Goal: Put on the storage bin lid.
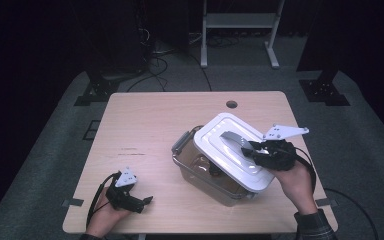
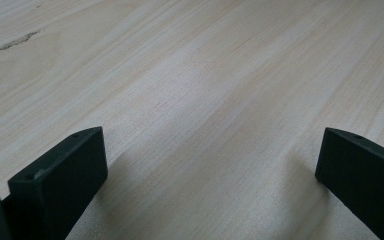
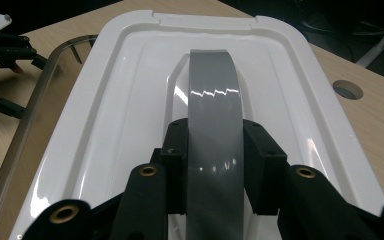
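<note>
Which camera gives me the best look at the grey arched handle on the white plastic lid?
The right gripper view: the grey arched handle sits close and centred, clamped between the right gripper pads. The high view shows it small, partly covered by that gripper. The left gripper view faces the bare wooden table.

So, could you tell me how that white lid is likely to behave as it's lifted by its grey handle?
The lid looks like rigid plastic, so probably stiff and light. Its glossy handle, clamped by the right gripper, might slip. Held at one point, it may tilt.
</note>
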Tool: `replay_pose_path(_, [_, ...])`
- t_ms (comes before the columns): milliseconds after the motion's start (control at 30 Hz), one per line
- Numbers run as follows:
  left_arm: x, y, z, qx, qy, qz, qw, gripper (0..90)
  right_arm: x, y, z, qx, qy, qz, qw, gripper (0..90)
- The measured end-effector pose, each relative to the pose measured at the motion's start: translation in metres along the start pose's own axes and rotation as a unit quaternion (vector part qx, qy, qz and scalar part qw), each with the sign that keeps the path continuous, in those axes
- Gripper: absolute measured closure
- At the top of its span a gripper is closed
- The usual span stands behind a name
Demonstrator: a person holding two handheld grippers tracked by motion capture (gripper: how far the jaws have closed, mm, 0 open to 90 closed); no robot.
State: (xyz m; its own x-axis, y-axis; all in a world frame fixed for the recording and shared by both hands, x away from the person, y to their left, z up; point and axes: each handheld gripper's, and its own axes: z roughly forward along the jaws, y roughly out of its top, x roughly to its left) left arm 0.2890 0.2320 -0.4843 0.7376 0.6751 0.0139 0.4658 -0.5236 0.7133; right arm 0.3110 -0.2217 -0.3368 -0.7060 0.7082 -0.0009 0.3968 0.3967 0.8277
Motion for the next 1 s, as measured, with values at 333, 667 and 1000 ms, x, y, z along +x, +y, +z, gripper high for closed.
replay_pose_path(333, [0.000,0.000,0.000,0.000,0.000,0.000,1.0000,0.0,0.006,0.003,0.009,0.005,0.012,-0.007,0.9999,66.3])
replay_pose_path(667, [0.000,0.000,0.000,0.000,0.000,0.000,1.0000,0.0,0.011,0.003,0.015,0.012,0.020,-0.013,0.9997,66.3])
replay_pose_path(1000, [0.000,0.000,0.000,0.000,0.000,0.000,1.0000,0.0,0.017,0.004,0.022,0.017,0.029,-0.018,0.9993,66.3])
